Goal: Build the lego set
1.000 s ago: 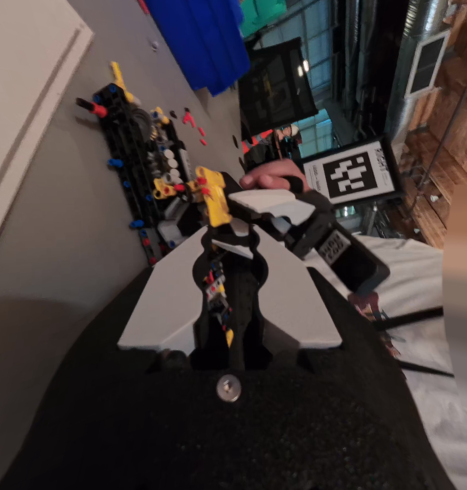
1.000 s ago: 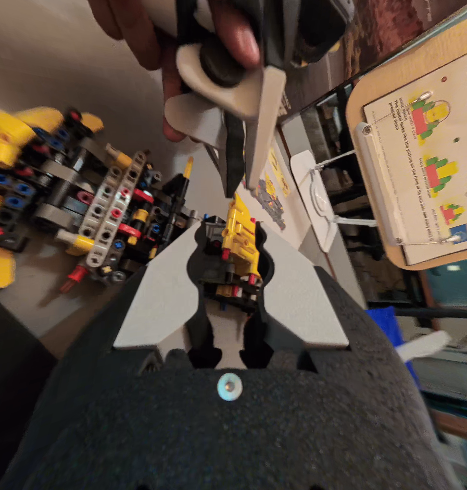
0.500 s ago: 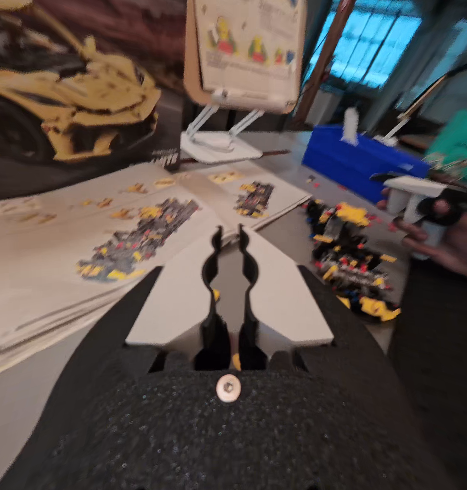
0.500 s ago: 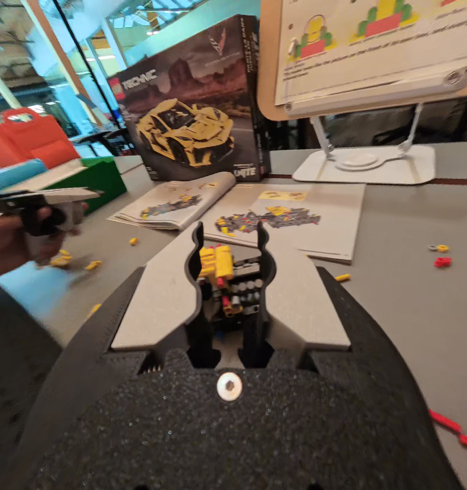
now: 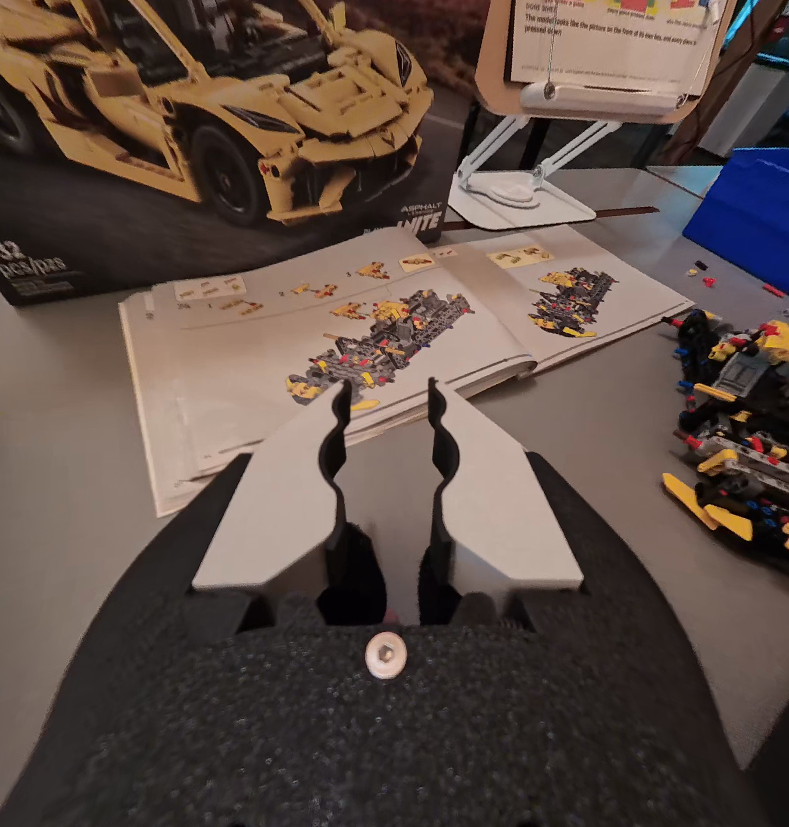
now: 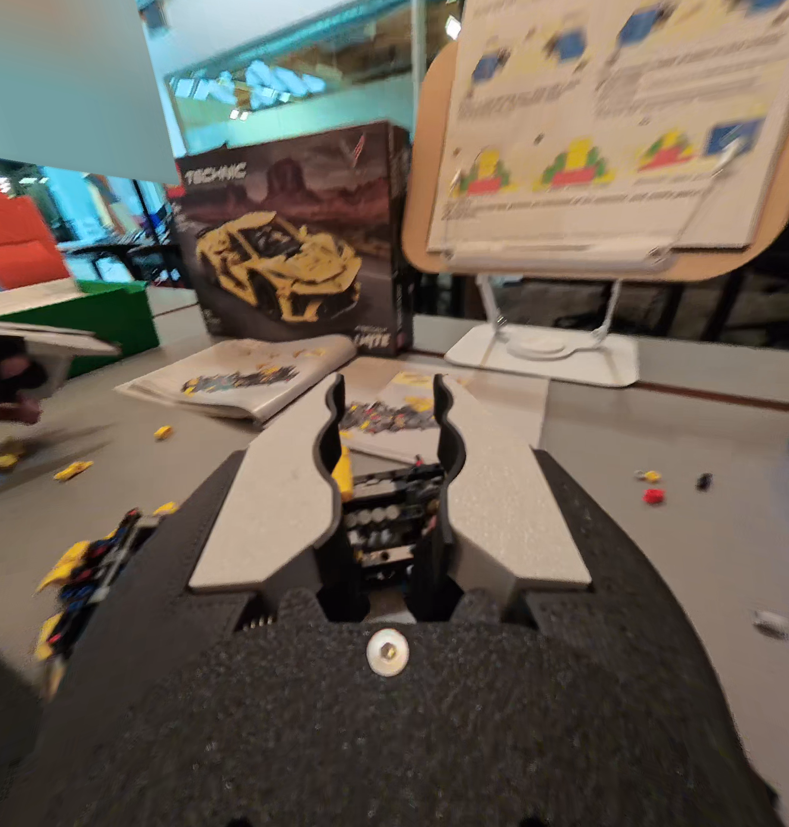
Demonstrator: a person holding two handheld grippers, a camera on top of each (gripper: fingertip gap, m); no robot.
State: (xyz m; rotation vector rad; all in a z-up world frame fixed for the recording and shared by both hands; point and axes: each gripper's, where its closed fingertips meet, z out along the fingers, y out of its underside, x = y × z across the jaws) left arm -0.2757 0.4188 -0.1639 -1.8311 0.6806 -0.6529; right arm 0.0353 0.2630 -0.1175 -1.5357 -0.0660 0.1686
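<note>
The left gripper (image 5: 386,389) stands wide open and empty, the open instruction booklet (image 5: 338,340) just beyond its tips. The right gripper (image 6: 386,385) has its jaws spread around a black-and-yellow lego assembly (image 6: 390,505) lodged deep between them, touching both inner faces.

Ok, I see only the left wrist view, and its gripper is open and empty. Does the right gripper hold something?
Observer: Yes. The right gripper is shut on a black lego subassembly with a yellow part.
Operator: Are there loose pieces to the left of the instruction booklet?
Observer: Yes, a few small yellow pieces lie on the grey table there.
</note>
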